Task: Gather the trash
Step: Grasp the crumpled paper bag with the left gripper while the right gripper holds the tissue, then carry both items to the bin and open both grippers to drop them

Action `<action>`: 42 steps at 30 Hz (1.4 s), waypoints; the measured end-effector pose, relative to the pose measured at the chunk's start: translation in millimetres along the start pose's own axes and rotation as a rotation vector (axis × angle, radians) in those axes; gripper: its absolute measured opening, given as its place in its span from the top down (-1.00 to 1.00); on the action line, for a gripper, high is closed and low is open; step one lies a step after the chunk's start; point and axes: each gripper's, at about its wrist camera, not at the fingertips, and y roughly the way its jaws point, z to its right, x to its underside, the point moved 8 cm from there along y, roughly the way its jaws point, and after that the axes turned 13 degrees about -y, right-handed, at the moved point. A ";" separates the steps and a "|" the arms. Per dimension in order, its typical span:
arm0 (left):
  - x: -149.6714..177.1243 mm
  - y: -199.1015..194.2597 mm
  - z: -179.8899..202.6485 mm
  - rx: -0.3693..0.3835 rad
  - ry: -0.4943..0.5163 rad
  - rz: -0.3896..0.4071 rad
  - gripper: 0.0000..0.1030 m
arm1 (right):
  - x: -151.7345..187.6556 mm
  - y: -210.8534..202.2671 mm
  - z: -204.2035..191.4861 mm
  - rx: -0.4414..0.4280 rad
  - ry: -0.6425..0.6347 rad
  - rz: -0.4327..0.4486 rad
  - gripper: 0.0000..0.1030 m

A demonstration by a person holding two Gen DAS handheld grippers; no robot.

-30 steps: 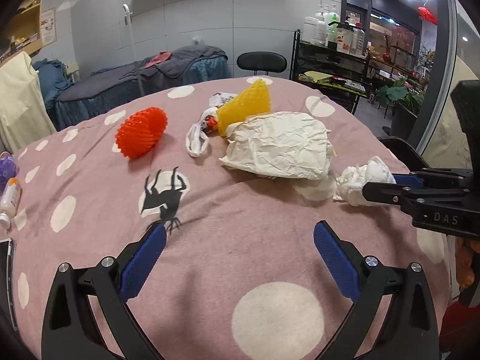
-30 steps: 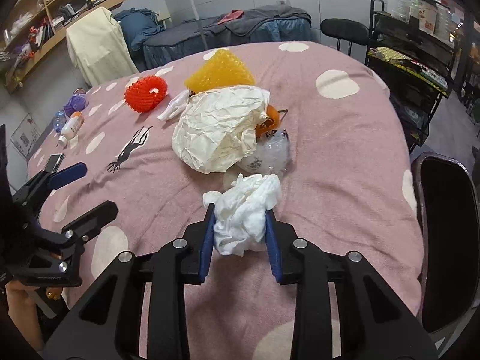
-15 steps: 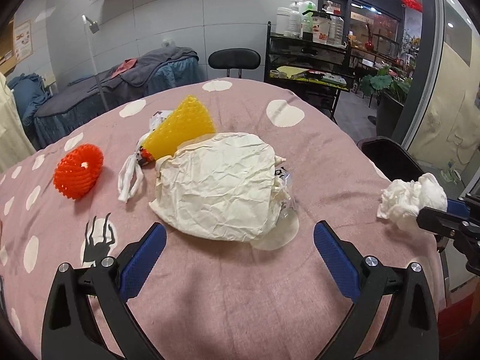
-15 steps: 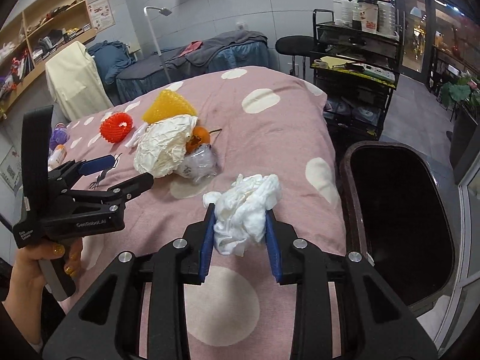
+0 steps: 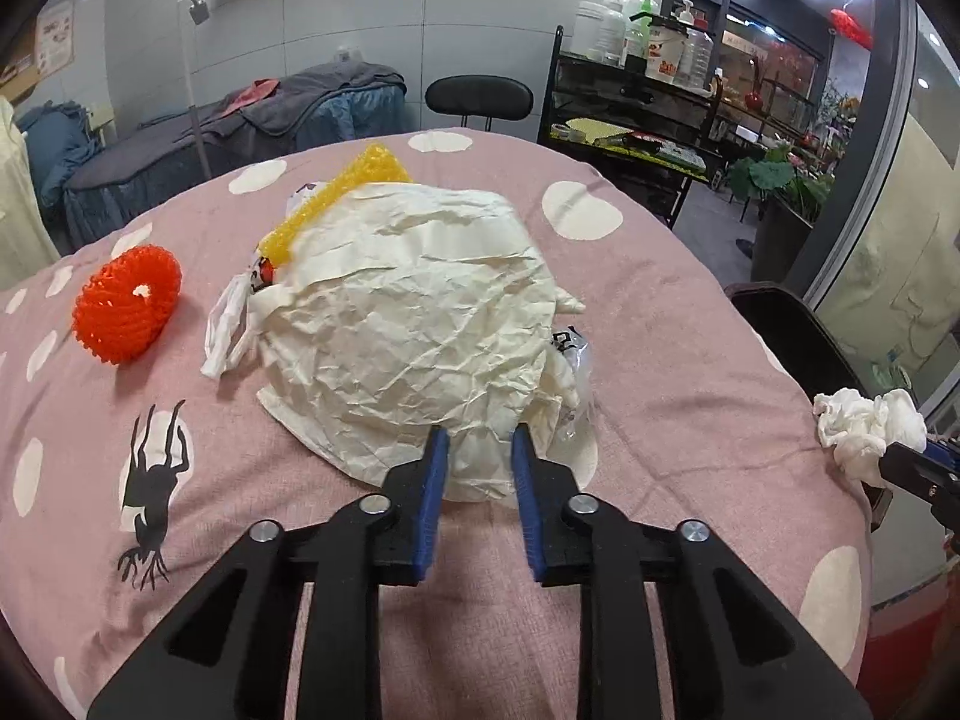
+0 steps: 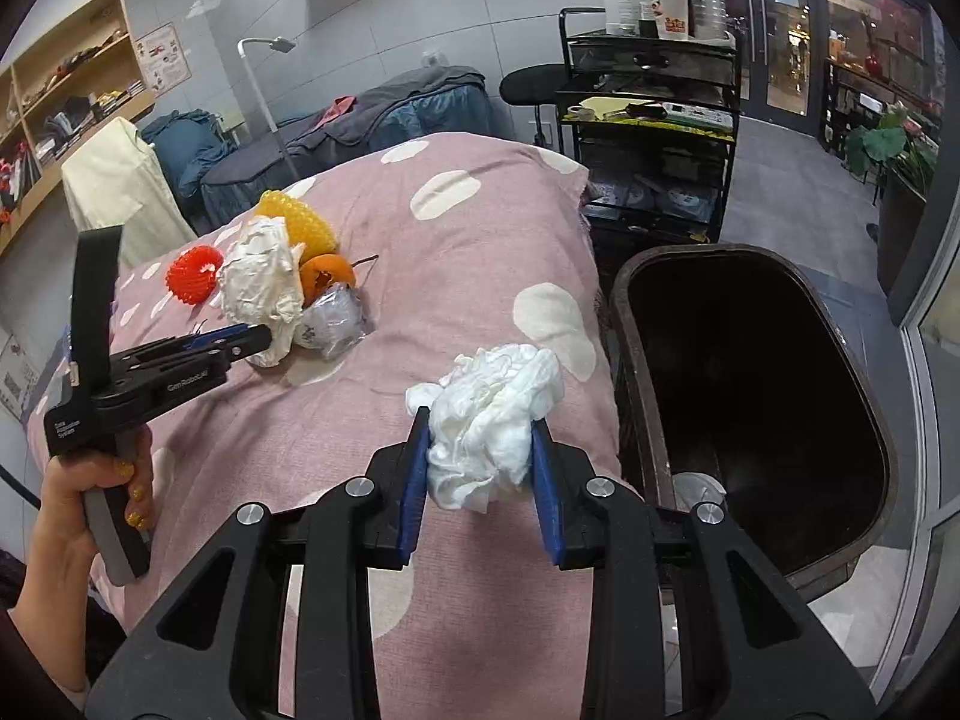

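Observation:
A big crumpled cream paper [image 5: 420,324] lies on the pink spotted bedcover [image 5: 660,330]. My left gripper [image 5: 478,456] is closing on its near edge, and the paper fills the narrow gap between the blue pads. The right wrist view shows that same gripper [image 6: 264,336] biting into the paper [image 6: 261,276]. My right gripper [image 6: 480,450] is shut on a white tissue wad [image 6: 492,414], held over the bed's edge beside the black bin [image 6: 630,348]. The tissue [image 5: 864,426] also shows at the right of the left wrist view.
Around the paper lie a red mesh sleeve [image 5: 129,303], a yellow mesh sleeve [image 5: 360,180], a white plastic scrap [image 5: 225,324], clear plastic [image 5: 576,384] and orange peel [image 6: 327,276]. A black cart [image 6: 654,120] with bottles stands behind the bin.
My left gripper moved up to the crumpled paper and its jaws went from wide open to narrow on the paper's edge. The right gripper carried the tissue toward the bin.

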 end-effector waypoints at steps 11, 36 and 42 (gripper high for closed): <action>3.2 -40.1 7.7 0.059 -0.051 0.089 0.95 | 5.8 -13.2 24.6 0.029 0.044 0.055 0.39; 7.5 -85.2 165.6 0.350 0.124 0.175 0.95 | 43.2 -24.6 131.2 0.204 0.200 0.037 0.36; 15.5 -80.3 210.2 0.397 0.201 0.155 0.95 | 65.1 1.5 150.0 0.197 0.283 -0.006 -0.06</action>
